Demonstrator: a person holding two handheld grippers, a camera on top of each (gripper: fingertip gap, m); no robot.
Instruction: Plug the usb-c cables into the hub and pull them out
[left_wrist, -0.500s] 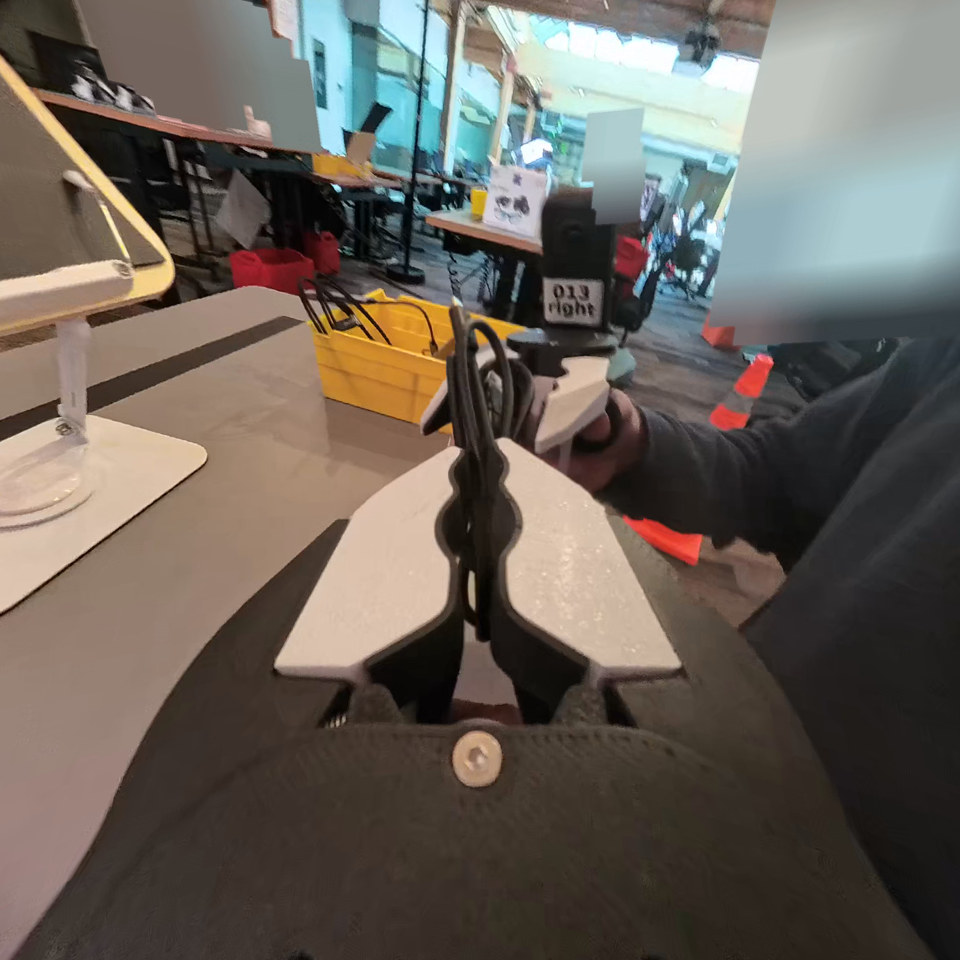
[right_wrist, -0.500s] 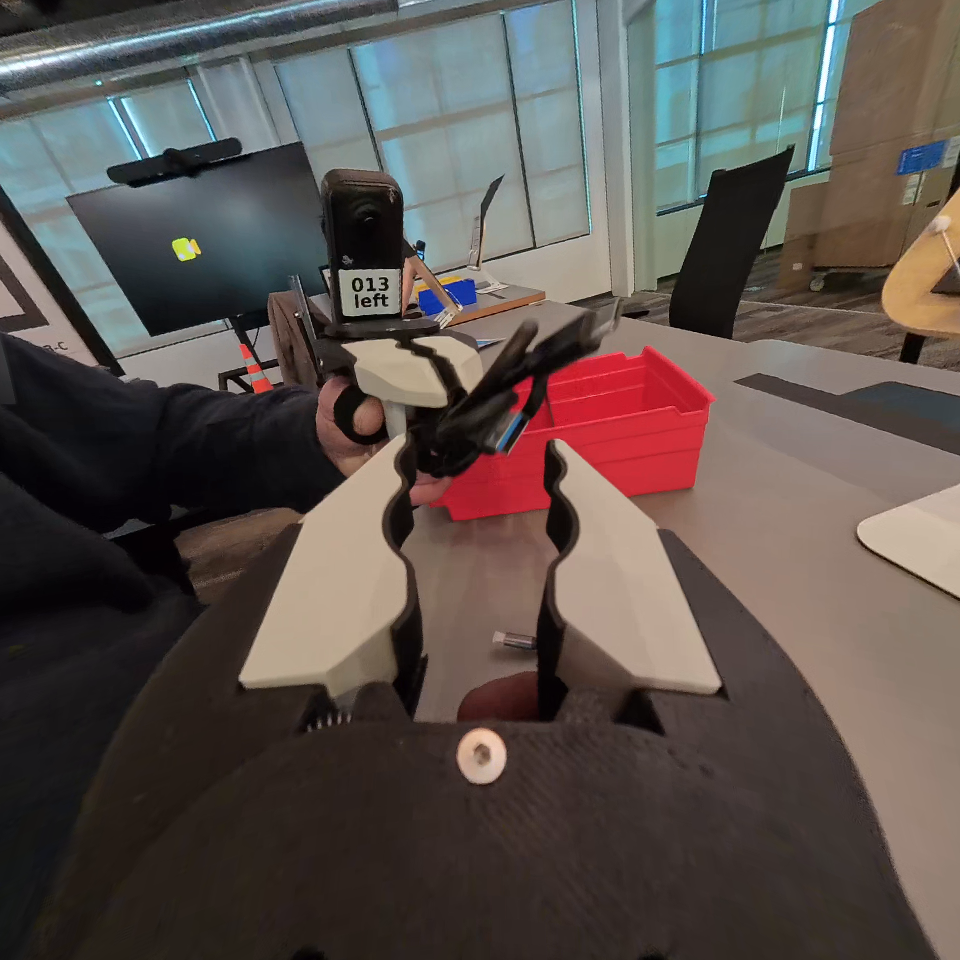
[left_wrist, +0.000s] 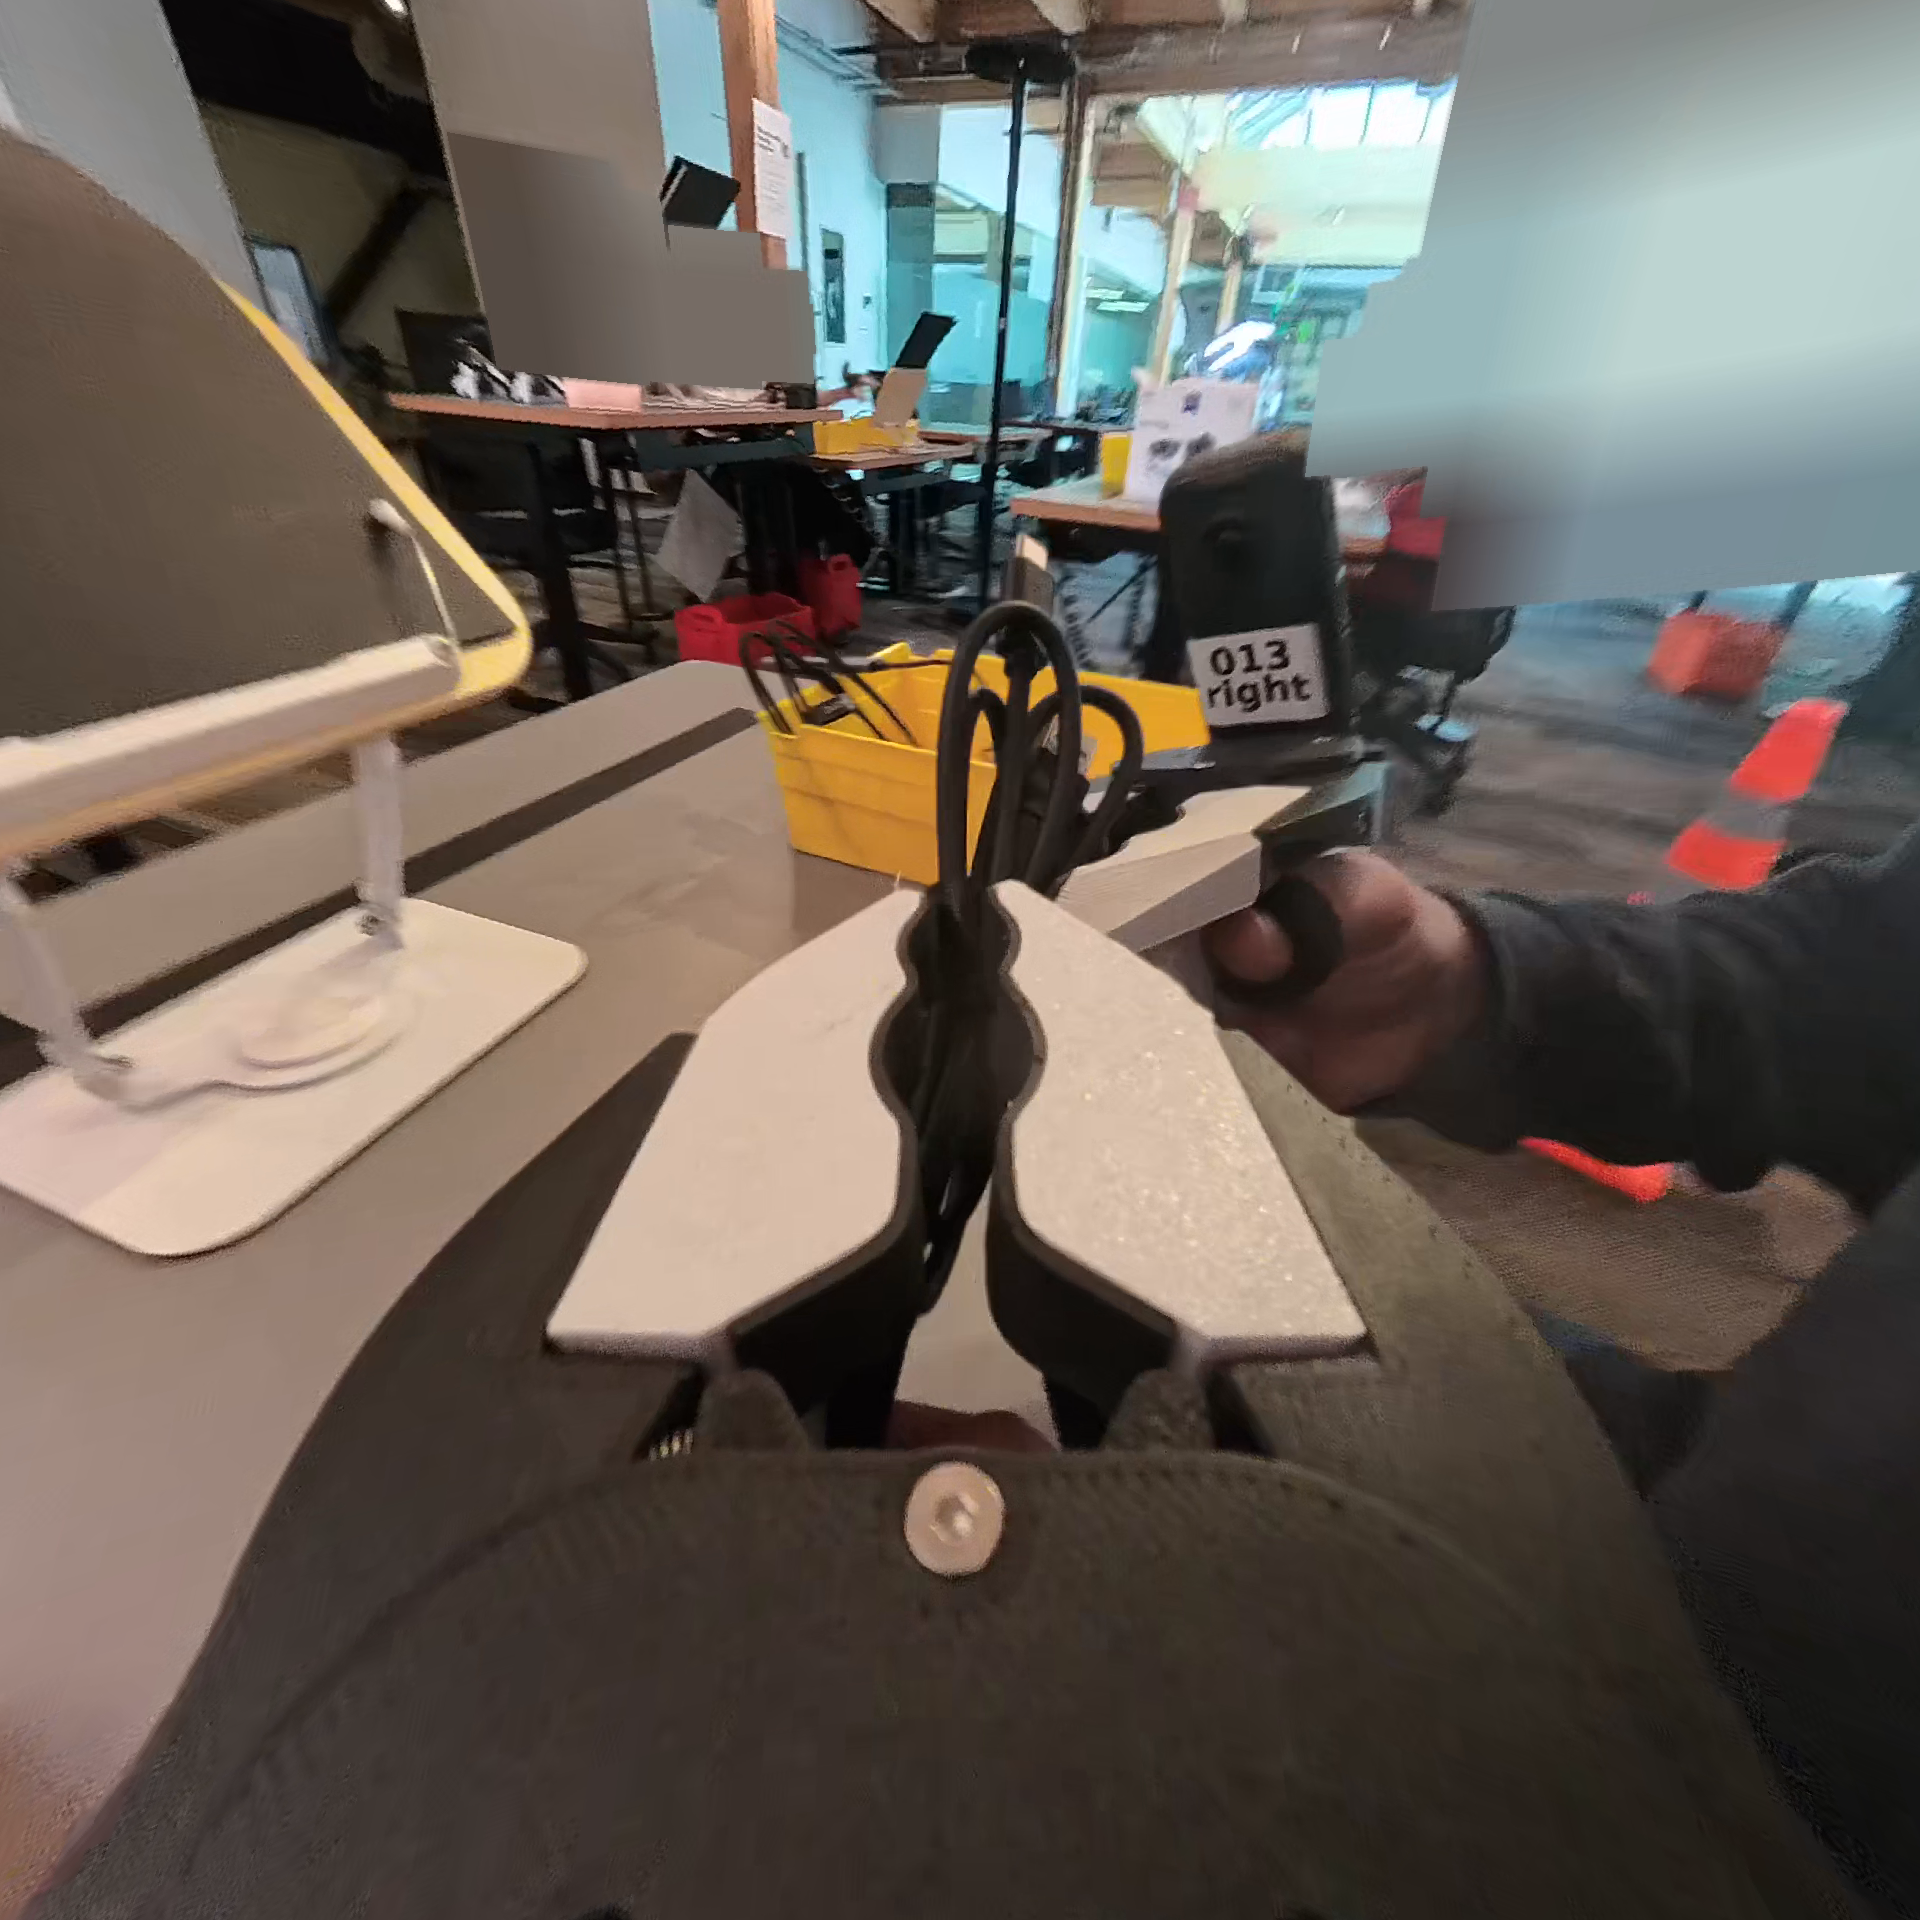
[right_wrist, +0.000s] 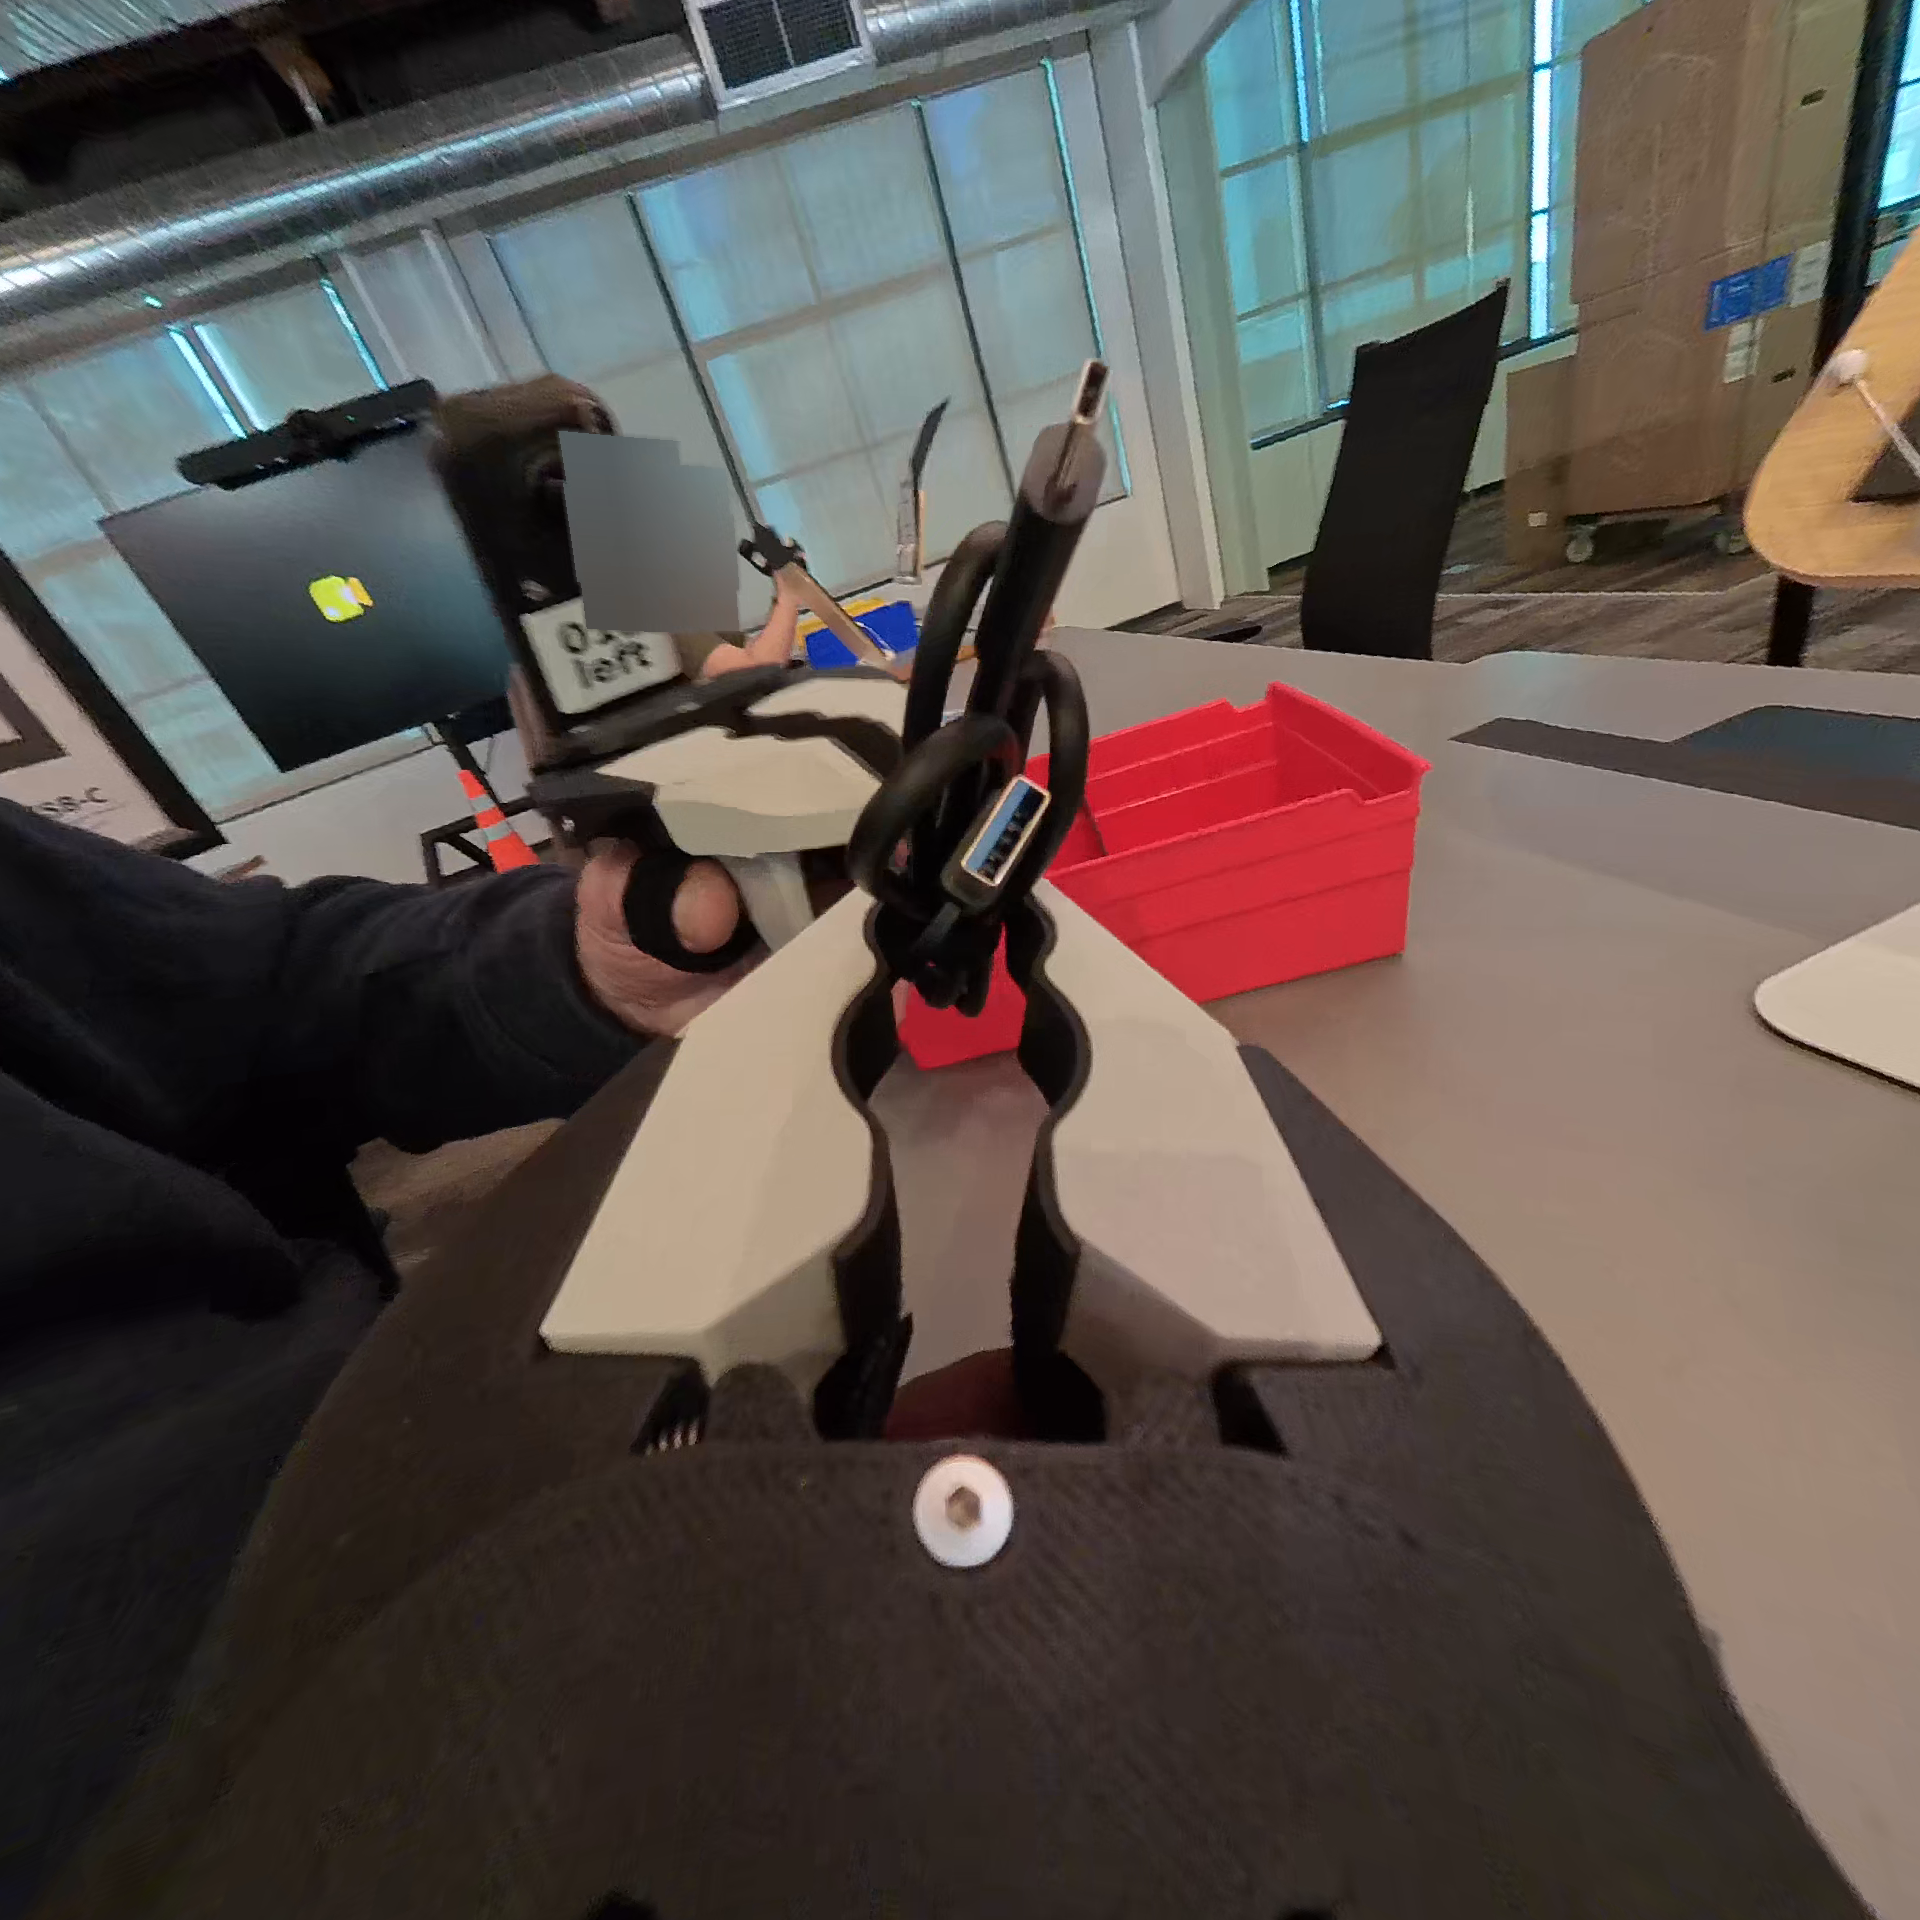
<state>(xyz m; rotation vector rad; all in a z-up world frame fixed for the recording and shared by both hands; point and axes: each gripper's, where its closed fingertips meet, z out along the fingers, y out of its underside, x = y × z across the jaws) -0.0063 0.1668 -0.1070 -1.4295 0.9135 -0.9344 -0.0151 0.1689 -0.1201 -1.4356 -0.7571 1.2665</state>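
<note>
The grey table (right_wrist: 1558, 1195) carries a red bin (right_wrist: 1247, 862) in the right wrist view and a yellow bin (left_wrist: 862, 790) with spare black cables in the left wrist view. A white stand base (left_wrist: 312, 1049) with a tilted panel sits at the left of the table. No hub is visible in either view, so plugging has apparently not started; every insertion and every pull-out is judged to remain.

The task item is a coiled black cable bundle (left_wrist: 987, 831), held in the air above the near table edge, between the two grippers.

- Left gripper (left_wrist: 961, 935): fingers clenched on the bundle, strands running down through the narrow gap.
- Right gripper (right_wrist: 956, 935): fingertips pinched on the lower part of the same bundle; the gap farther back is empty.

Current step, as a judgement: the coil is being sorted or untangled so that one plug end can be freed.

View differences:

- The right wrist view alone shows the connectors: a slim metal-tipped plug (right_wrist: 1070, 457) pointing upward and a wider blue-lined socket end (right_wrist: 997, 842) facing the camera.
- The left wrist view shows only cable loops, no connector, plus the hand (left_wrist: 1340, 987) gripping the right tool.
- The red bin appears in the right wrist view only; the yellow bin appears in the left wrist view only.
</note>
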